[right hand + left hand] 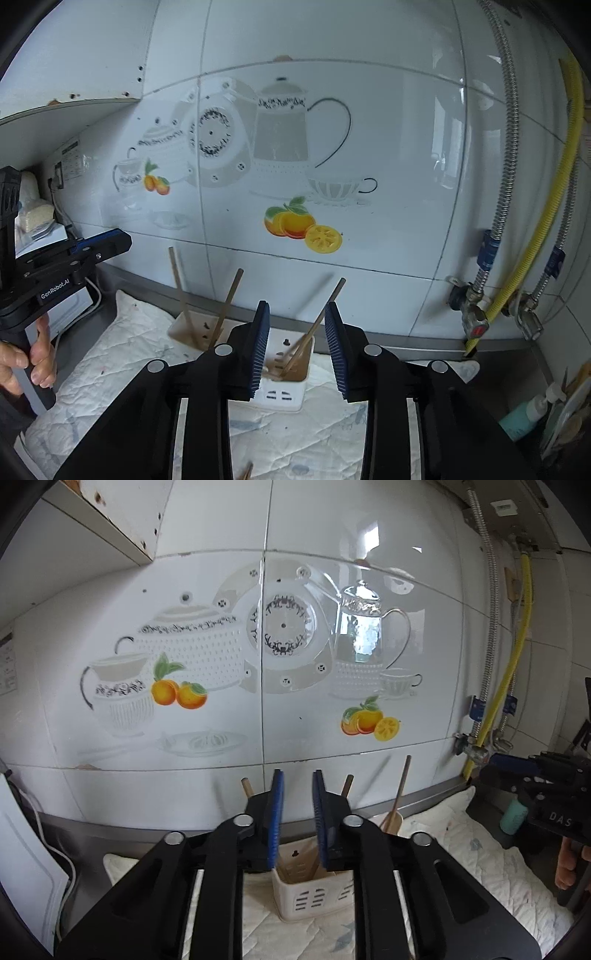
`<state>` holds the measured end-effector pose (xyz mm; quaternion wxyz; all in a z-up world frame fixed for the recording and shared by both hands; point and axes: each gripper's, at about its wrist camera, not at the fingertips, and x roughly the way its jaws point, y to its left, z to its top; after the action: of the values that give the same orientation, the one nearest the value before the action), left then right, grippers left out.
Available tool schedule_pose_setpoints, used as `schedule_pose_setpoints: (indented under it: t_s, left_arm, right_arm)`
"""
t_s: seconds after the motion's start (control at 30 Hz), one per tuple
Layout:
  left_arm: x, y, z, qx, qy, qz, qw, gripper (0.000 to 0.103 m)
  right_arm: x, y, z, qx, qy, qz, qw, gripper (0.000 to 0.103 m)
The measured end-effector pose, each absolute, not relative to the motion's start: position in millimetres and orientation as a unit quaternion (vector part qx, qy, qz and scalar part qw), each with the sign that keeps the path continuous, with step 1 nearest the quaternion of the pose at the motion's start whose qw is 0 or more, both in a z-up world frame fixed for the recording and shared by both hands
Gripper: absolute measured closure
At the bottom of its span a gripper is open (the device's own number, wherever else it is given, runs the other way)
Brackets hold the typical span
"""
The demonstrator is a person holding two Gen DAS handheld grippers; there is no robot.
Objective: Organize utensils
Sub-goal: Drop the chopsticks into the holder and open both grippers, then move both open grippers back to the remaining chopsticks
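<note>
Two grippers, "GenRobot.AI" left gripper [110, 242] and "DAS" right gripper [495, 764], jaws spread, empty.

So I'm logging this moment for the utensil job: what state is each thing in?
Left gripper: open, holding nothing.
Right gripper: open, holding nothing.
Beige holder: upright on the cloth, two chopsticks leaning in it.
White holder: upright, one chopstick and flat wooden utensils inside.
Quilted cloth: spread flat, stained.
Pump bottle: upright by the wall.

Plenty tucked out of sight here.
Left holder [308, 890] half behind the jaws; chopstick [245, 472] cut off at the bottom edge.
</note>
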<state>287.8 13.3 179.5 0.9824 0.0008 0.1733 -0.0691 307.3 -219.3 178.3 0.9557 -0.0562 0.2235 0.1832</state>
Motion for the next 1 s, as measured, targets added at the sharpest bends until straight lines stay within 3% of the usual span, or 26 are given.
schedule_pose_setpoints:
  t_s: [0.13, 0.3, 0.57, 0.7, 1.0]
  left_arm:
    - [254, 18, 179, -0.009, 0.173, -0.077, 0.982, 0.071]
    - [203, 21, 165, -0.012, 0.184, -0.086, 0.979, 0.061]
    - [132, 27, 119, -0.025, 0.219, -0.096, 0.971, 0.06]
    - [109, 27, 90, -0.033, 0.24, -0.093, 0.966, 0.051]
    - [78, 21, 20, -0.042, 0.307, -0.108, 0.945, 0.051]
  right_arm:
    - [267, -227, 177, -0.055, 0.217, 0.184, 0.957, 0.064]
    - [213, -230, 160, -0.054, 0.221, 0.194, 0.954, 0.063]
    - [140, -230, 102, -0.043, 0.249, 0.207, 0.945, 0.064]
    - [111, -232, 64, -0.035, 0.273, 0.204, 0.94, 0.067]
    - [84, -235, -16, -0.034, 0.34, 0.186, 0.921, 0.08]
